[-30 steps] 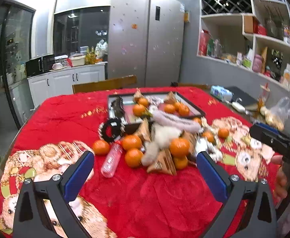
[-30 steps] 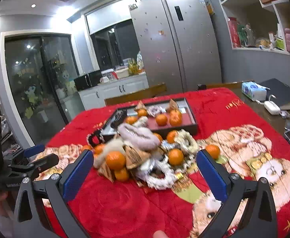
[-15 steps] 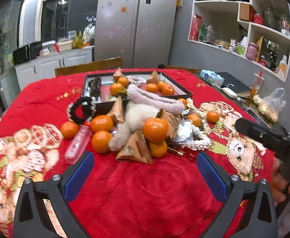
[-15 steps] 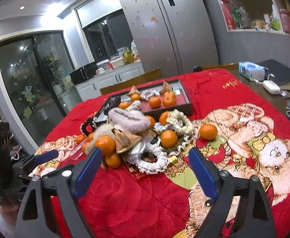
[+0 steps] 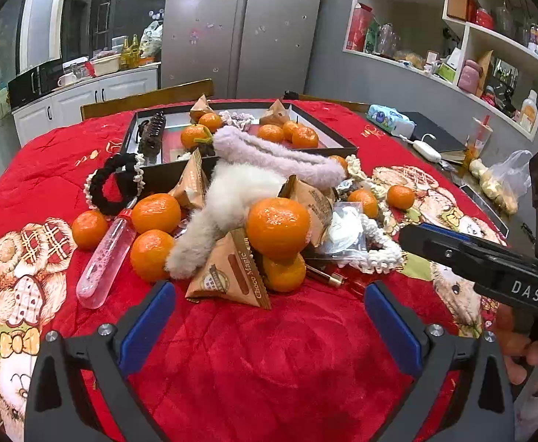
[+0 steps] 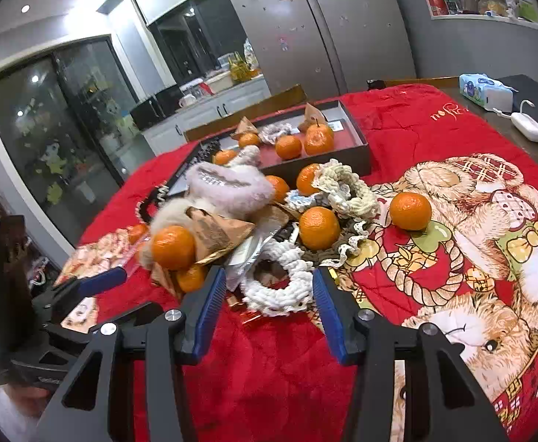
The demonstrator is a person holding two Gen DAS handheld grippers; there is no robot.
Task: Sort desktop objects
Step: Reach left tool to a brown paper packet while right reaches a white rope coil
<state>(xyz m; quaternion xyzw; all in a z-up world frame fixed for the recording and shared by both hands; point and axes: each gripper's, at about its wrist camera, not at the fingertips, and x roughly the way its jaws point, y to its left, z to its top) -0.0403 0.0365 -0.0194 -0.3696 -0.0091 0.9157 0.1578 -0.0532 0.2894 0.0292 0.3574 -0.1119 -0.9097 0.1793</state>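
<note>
A heap of objects lies on the red cloth: tangerines (image 5: 278,227), brown triangular snack packets (image 5: 232,276), fluffy hair clips (image 5: 272,154), a white rope scrunchie (image 6: 276,280), a clear tube (image 5: 105,258) and a black scrunchie (image 5: 112,184). Behind stands a dark tray (image 5: 328,129) holding tangerines and packets. My left gripper (image 5: 265,316) is open and empty just in front of the heap. My right gripper (image 6: 269,294) is partly closed, its fingers either side of the white rope scrunchie, not gripping it.
A lone tangerine (image 6: 411,210) lies on the cloth to the right. A tissue pack (image 6: 484,90), a white charger (image 6: 527,127) and a dark book sit at the table's far right. A wooden chair back (image 5: 147,101) stands behind the tray.
Both grippers have moved closer to the heap. The right gripper's fingers have narrowed around the white rope scrunchie.
</note>
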